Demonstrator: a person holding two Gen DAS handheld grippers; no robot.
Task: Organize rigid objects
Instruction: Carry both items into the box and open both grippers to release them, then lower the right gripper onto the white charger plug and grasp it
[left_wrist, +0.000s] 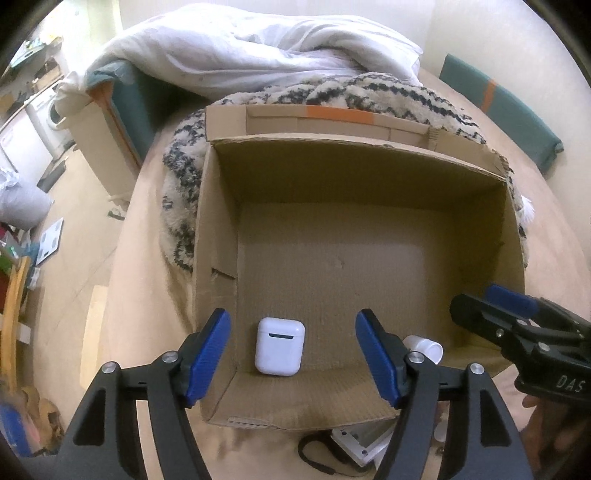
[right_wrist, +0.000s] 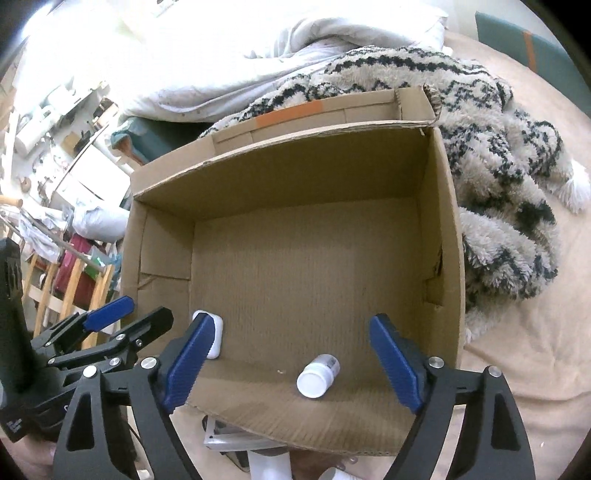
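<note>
An open cardboard box stands on the bed. A white earbud case lies on its floor near the front left corner; in the right wrist view it is partly hidden by a finger. A small white pill bottle lies on its side near the front wall; the left wrist view shows only its end. My left gripper is open and empty above the case. My right gripper is open and empty above the bottle; it also shows in the left wrist view.
A shaggy black-and-white throw lies behind and to the right of the box, with a white duvet beyond. More white objects lie on the bed in front of the box. Floor and furniture are to the left.
</note>
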